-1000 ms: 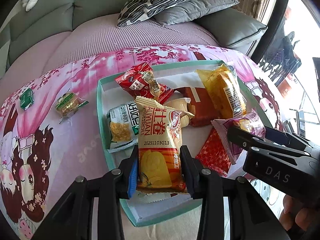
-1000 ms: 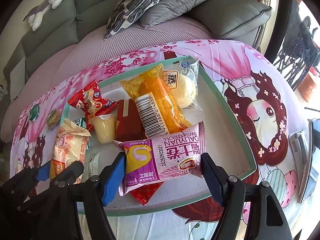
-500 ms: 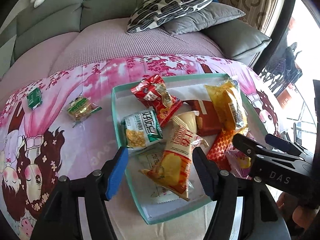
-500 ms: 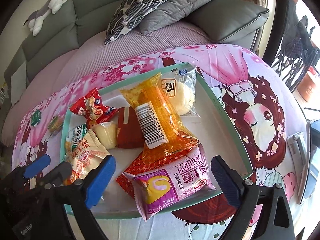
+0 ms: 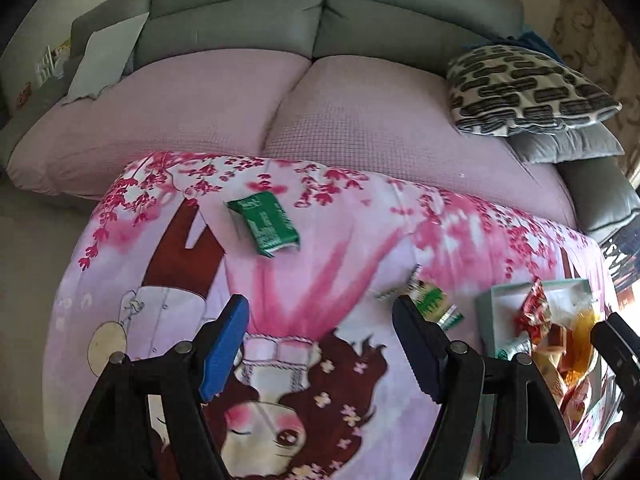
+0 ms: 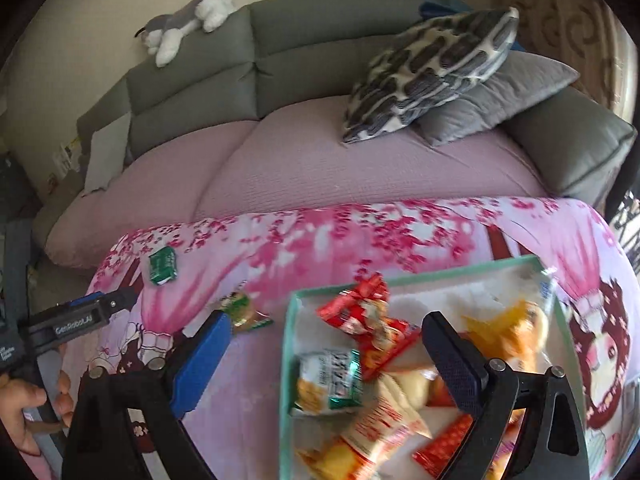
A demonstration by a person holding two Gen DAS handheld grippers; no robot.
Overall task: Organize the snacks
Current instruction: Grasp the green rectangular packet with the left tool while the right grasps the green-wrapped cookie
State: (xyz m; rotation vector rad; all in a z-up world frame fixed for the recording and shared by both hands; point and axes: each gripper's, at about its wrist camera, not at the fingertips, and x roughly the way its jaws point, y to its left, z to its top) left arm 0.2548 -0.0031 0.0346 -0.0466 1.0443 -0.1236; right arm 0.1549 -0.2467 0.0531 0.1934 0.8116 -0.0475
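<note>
My left gripper (image 5: pixel 320 320) hangs over the pink printed cloth. Its jaws are opening and nothing is between them. A green packet (image 5: pixel 266 224) lies on the cloth beyond it. A small green and yellow snack (image 5: pixel 434 306) lies just past its right finger. My right gripper (image 6: pixel 326 340) stands wide open and holds nothing. It hovers over the left rim of the teal tray (image 6: pixel 289 360), where several snack packets lie in a heap. The right wrist view shows the green packet (image 6: pixel 163 266), the small snack (image 6: pixel 240 310) and my left gripper (image 6: pixel 116 298) out to the left.
The cloth (image 5: pixel 340 380) covers a low table in front of a grey sofa (image 6: pixel 304 40) with a mauve seat cover. Patterned and grey cushions (image 6: pixel 432 72) lie at its right end. A plush toy (image 6: pixel 188 16) lies on the backrest. A hand (image 6: pixel 24 408) grips the left tool.
Both grippers opened and let go of their roll-cake packets, which stay in the tray. The left gripper swung left over the bare cloth. The right gripper rose and shifted left over the tray rim.
</note>
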